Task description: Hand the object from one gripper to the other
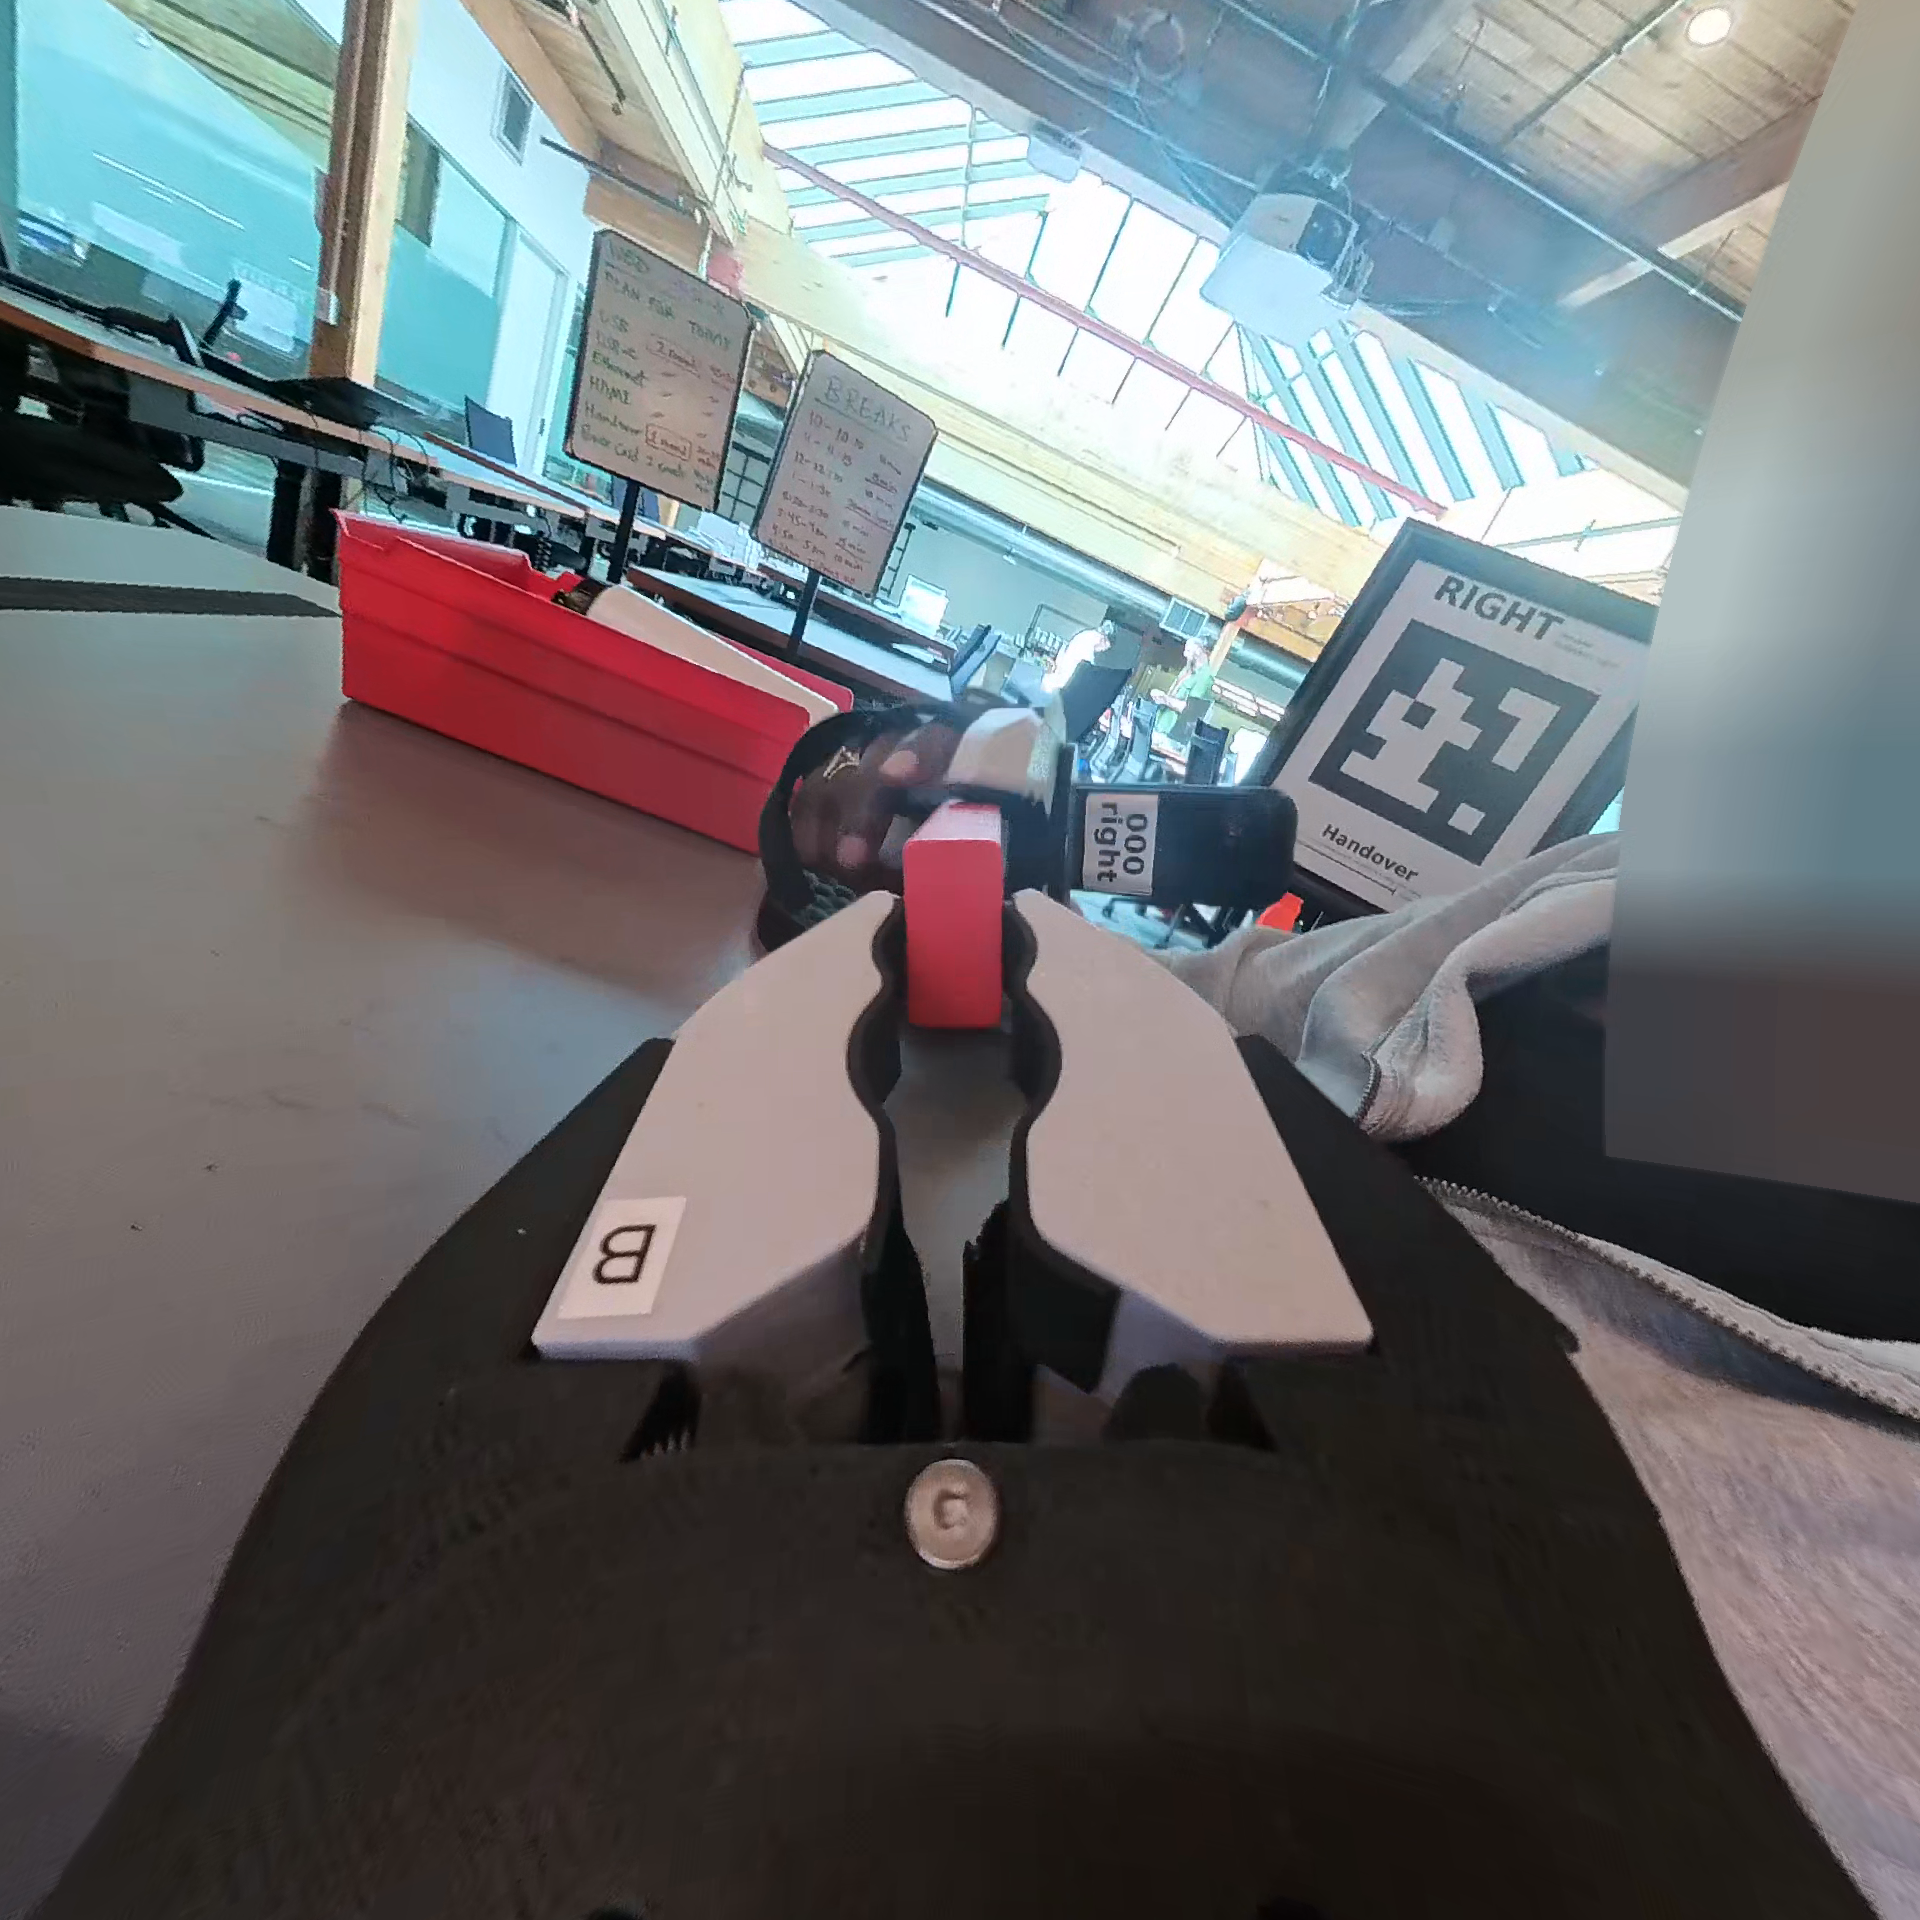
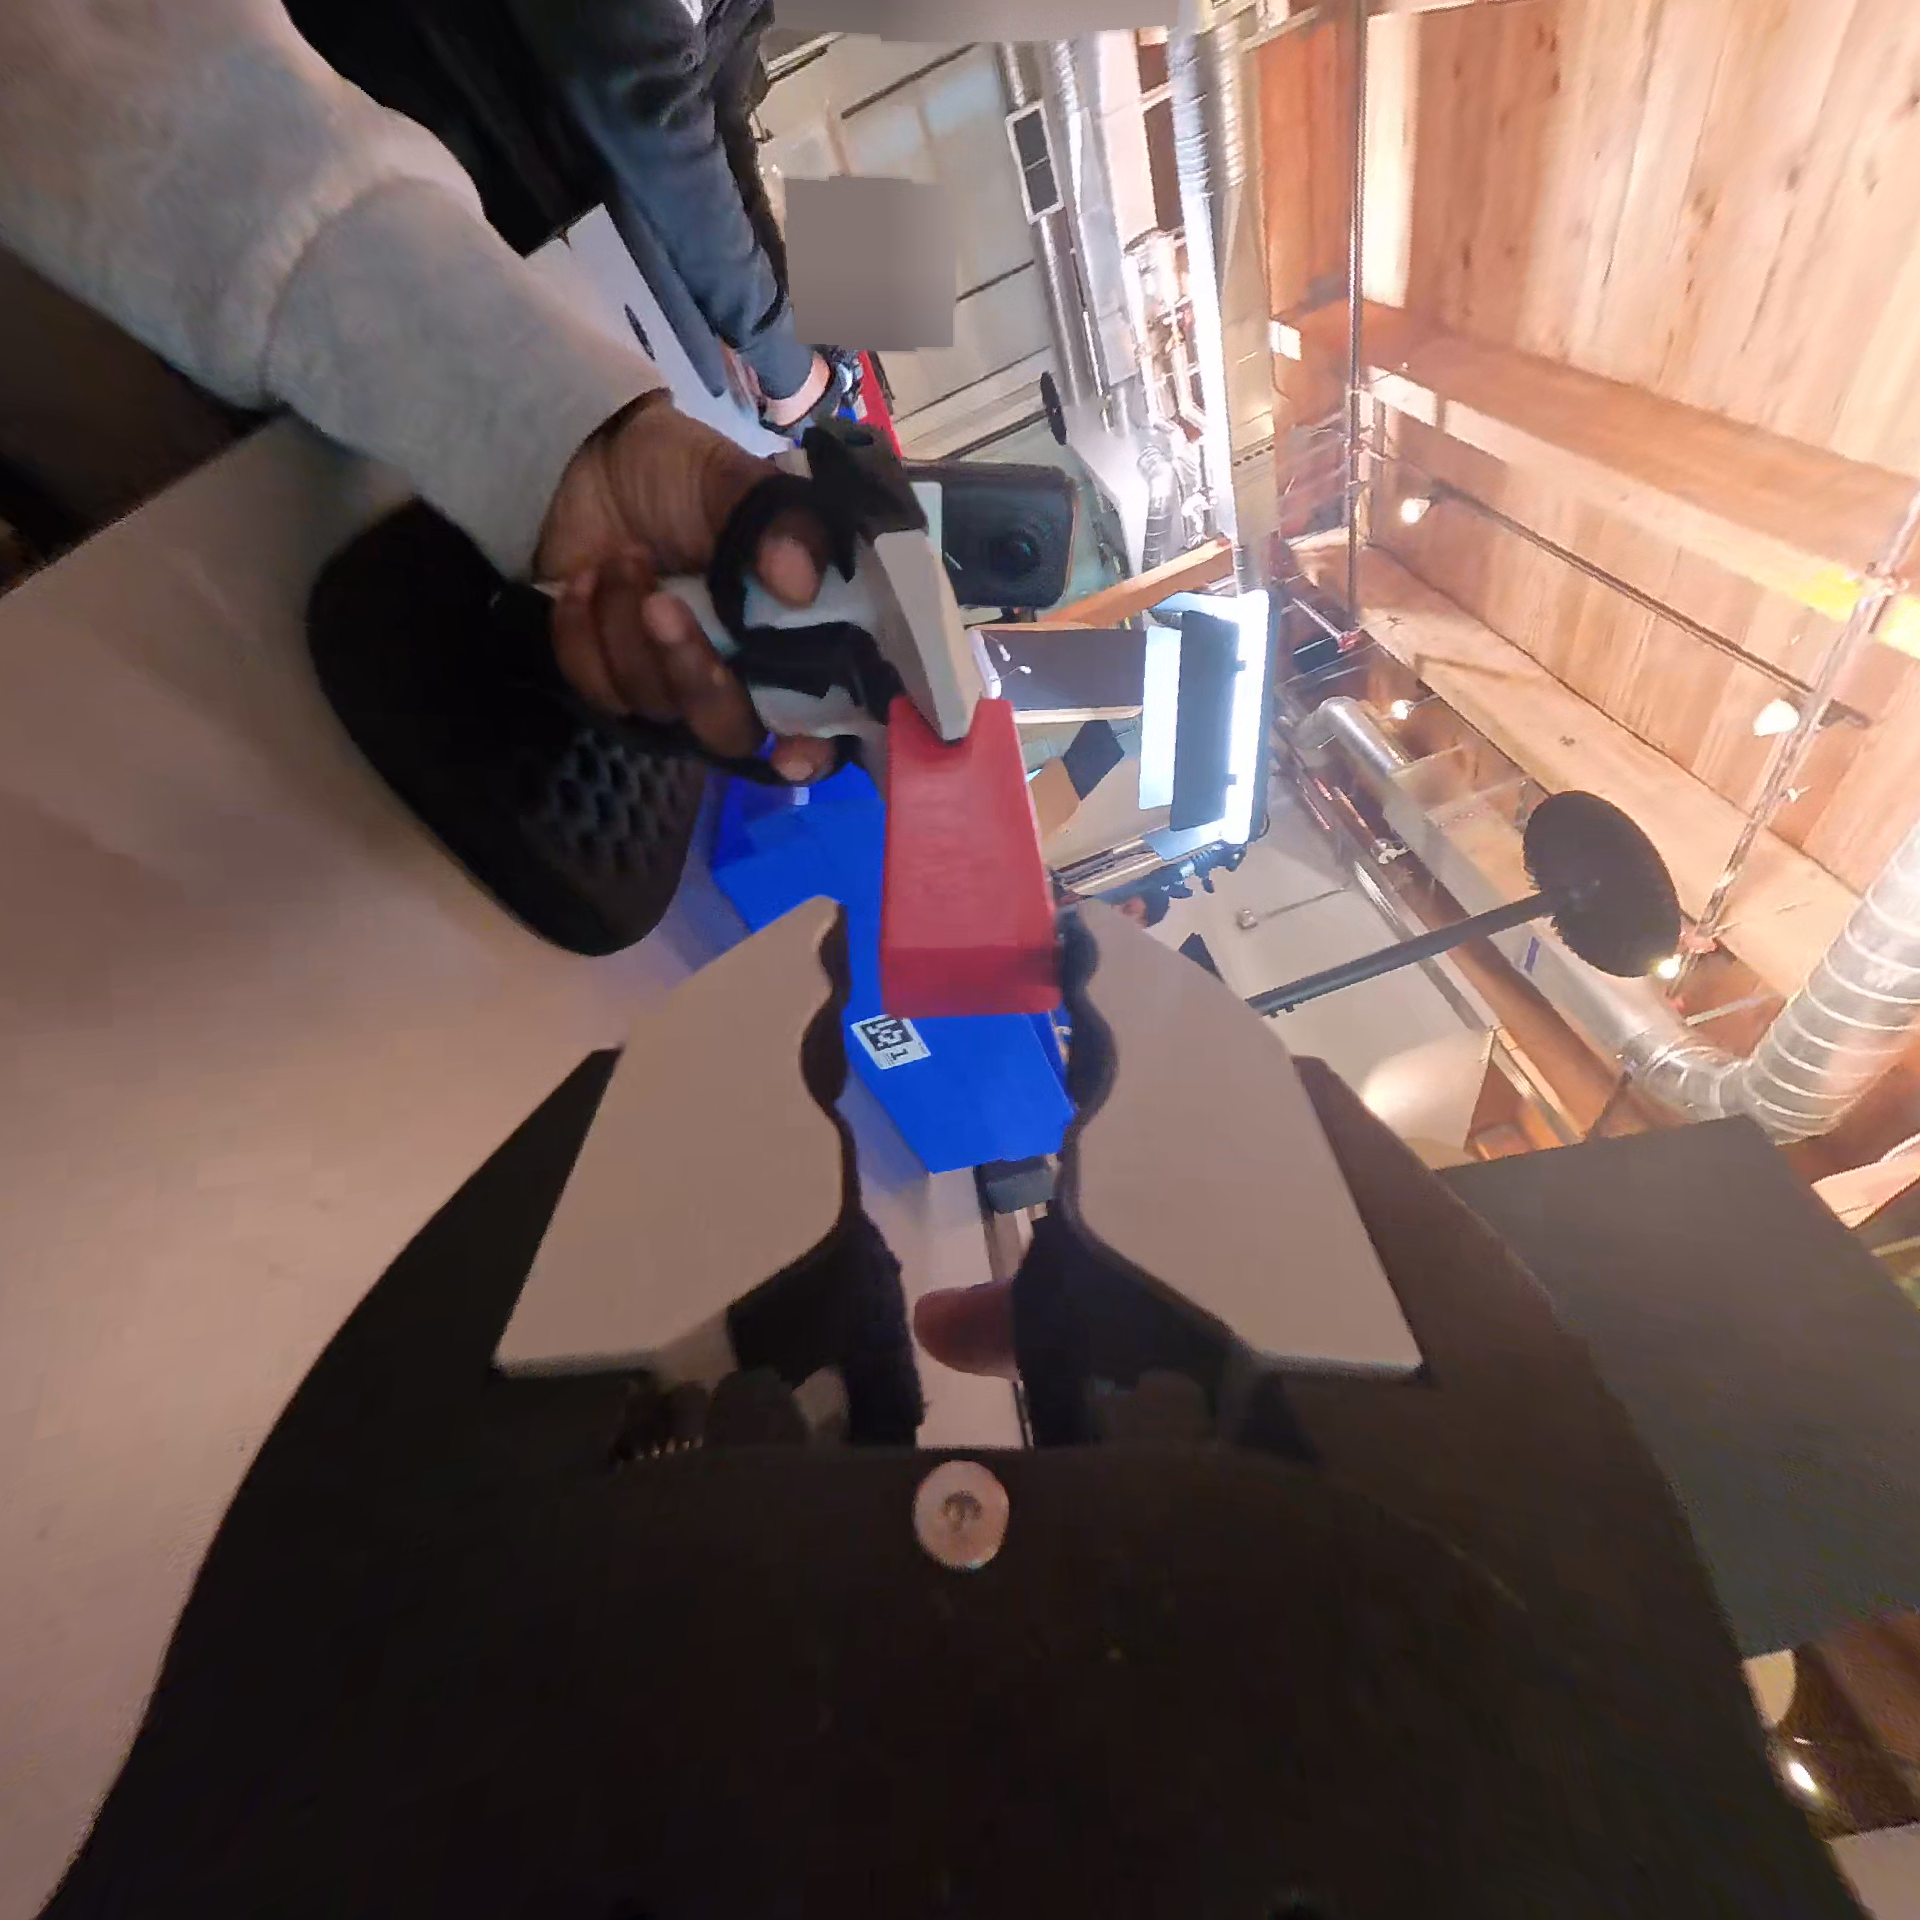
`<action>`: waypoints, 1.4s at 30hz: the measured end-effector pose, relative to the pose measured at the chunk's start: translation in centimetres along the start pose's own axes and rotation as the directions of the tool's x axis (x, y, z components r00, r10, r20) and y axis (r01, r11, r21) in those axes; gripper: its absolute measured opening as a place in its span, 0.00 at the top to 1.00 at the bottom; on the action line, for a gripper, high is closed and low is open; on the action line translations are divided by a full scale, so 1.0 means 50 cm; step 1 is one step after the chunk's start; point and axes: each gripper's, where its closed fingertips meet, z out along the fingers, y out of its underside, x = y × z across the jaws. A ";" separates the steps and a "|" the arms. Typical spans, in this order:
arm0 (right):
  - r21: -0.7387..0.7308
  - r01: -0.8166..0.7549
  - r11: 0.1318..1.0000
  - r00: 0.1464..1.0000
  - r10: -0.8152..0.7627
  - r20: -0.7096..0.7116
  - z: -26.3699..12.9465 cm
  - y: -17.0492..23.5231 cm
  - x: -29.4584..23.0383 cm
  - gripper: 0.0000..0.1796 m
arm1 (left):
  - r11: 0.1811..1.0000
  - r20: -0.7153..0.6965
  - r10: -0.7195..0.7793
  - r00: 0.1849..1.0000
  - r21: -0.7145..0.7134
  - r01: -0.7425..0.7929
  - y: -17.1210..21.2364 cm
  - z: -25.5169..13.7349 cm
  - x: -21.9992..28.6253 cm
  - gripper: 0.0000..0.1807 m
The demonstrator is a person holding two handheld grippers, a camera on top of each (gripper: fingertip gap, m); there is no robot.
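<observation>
A red rectangular block (image 1: 951, 935) is clamped between the grey fingers of my left gripper (image 1: 951, 925), which is shut on it and holds it above the table. In the right wrist view the block (image 2: 961, 862) points toward the camera. Its near end lies between the tips of my right gripper (image 2: 956, 935), which is open: the block touches the right-hand finger and a small gap shows at the other. The left gripper (image 2: 951, 727) grips the block's far end, held by a hand (image 2: 644, 582). The right gripper's black camera (image 1: 1184, 844) shows just behind the block.
A red tray (image 1: 540, 665) sits on the grey table (image 1: 208, 883) to the left. A blue bin (image 2: 956, 1091) lies below the block. A framed marker sign (image 1: 1455, 717), two whiteboards (image 1: 655, 364) and a grey sleeve (image 1: 1403, 987) are nearby. A black mesh pad (image 2: 499, 727) is under the hand. The tips of one gripper are about 4 centimeters away from the tips of the other.
</observation>
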 end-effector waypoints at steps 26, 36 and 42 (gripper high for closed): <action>0.052 -0.758 0.650 0.626 0.703 0.337 -0.010 -0.029 0.005 0.81 | 0.830 0.073 0.555 0.828 -0.116 -0.546 0.026 0.024 0.025 0.82; 0.082 0.035 0.996 0.999 -0.036 0.016 -0.006 -0.034 -0.012 0.79 | 0.973 -0.018 0.207 0.978 -0.103 -0.208 0.027 0.016 0.024 0.82; 0.077 -0.056 0.995 0.994 0.048 0.101 -0.009 -0.031 -0.020 0.91 | 0.941 -0.054 0.322 0.945 -0.091 -0.325 0.029 0.020 0.048 0.77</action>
